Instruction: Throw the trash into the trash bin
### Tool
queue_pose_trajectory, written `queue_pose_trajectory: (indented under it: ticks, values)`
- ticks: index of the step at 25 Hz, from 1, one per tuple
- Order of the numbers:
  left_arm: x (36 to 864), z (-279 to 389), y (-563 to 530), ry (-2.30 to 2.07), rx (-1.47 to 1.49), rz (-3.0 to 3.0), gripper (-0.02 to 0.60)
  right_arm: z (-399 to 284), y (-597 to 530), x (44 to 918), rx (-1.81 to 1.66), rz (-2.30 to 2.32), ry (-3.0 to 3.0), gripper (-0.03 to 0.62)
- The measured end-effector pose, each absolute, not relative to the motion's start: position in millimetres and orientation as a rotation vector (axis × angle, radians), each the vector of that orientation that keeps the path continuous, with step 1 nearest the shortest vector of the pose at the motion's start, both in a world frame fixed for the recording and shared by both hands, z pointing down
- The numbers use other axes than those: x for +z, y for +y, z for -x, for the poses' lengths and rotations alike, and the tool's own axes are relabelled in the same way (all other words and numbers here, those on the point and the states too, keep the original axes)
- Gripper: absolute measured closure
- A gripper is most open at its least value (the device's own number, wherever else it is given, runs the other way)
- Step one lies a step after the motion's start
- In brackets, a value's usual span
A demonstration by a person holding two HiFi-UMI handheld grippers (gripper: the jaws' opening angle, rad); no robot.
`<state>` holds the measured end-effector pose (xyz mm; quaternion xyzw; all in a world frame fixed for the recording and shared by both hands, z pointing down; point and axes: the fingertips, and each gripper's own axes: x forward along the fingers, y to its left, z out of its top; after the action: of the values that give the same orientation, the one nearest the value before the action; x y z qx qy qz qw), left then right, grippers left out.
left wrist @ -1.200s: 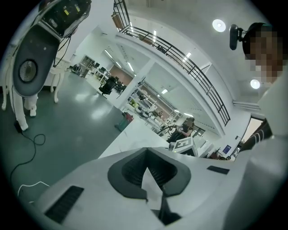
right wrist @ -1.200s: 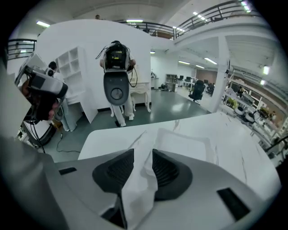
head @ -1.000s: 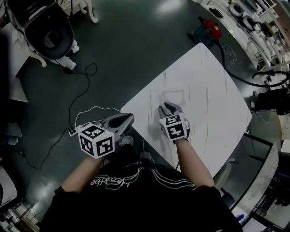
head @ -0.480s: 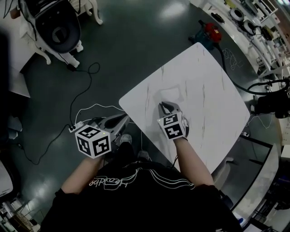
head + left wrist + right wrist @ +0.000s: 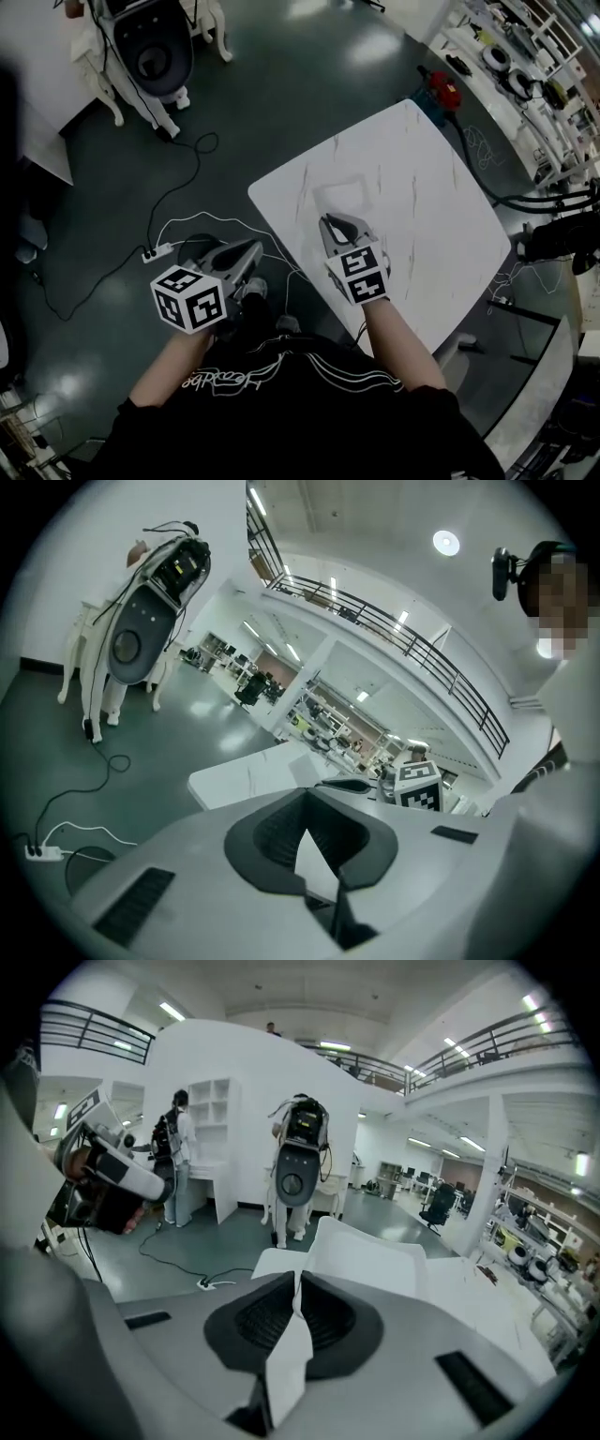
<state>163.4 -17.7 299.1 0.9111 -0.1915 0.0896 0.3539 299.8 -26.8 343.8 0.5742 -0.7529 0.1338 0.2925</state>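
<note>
A thin white paper sheet hangs over the white marbled table, and my right gripper is shut on its near edge. In the right gripper view the sheet rises past the closed pads of my right gripper. My left gripper is off the table's left side, above the floor. In the left gripper view the pads of that gripper meet at the tips, with what looks like a white scrap pinched behind them. A dark round object, possibly the bin, sits on the floor under that gripper.
A power strip and black and white cables lie on the dark floor to the left. A grey machine on white legs stands at the back left. A red tool and cluttered benches line the right. A person stands by white shelves.
My right gripper has closed on the sheet's near edge and raised it off the table. My left gripper has drifted left and toward me over the floor.
</note>
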Motion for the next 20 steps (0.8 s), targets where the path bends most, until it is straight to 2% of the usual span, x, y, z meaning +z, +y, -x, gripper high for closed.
queue_pose_trajectory:
  ticks: [11,20]
  values:
    - [298.0,-90.7,-14.8,-0.702,0.138,-2.297,0.575,-206.5,-35.2,307.0,0.247,-1.353,-2.221,0.548]
    - [337.8,2.5,-46.5,-0.805,0.144,-2.18,0.575,-107.3,-75.5,339.8,0.296,-1.202,-2.267,0.548]
